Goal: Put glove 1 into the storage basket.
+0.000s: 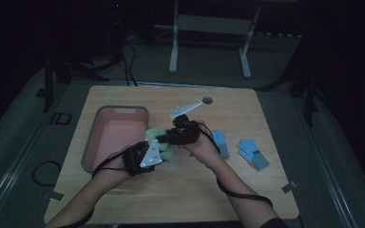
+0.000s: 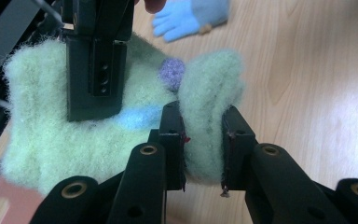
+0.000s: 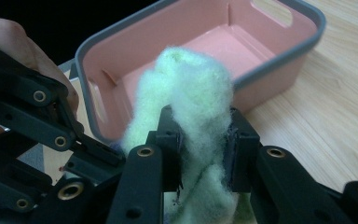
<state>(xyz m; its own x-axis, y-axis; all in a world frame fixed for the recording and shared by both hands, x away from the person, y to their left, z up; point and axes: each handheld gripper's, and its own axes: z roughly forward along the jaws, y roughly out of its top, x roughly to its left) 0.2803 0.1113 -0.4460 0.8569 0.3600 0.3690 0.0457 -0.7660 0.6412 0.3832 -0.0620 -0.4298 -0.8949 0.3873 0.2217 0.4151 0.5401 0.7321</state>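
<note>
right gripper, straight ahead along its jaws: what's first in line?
Past the fuzzy green glove that the right gripper clamps, the pink bin looks first, probably its near grey rim; depth is unclear.

A pink bin with a grey rim (image 1: 95, 128) sits on the left part of the wooden table (image 1: 180, 194), its inside bare. Two light-blue gloves lie to the right: one glove (image 1: 221, 142) nearer the middle, another glove (image 1: 253, 153) just beside it. A white strip (image 1: 186, 109) lies near a round hole (image 1: 207, 100) by the far edge
</note>
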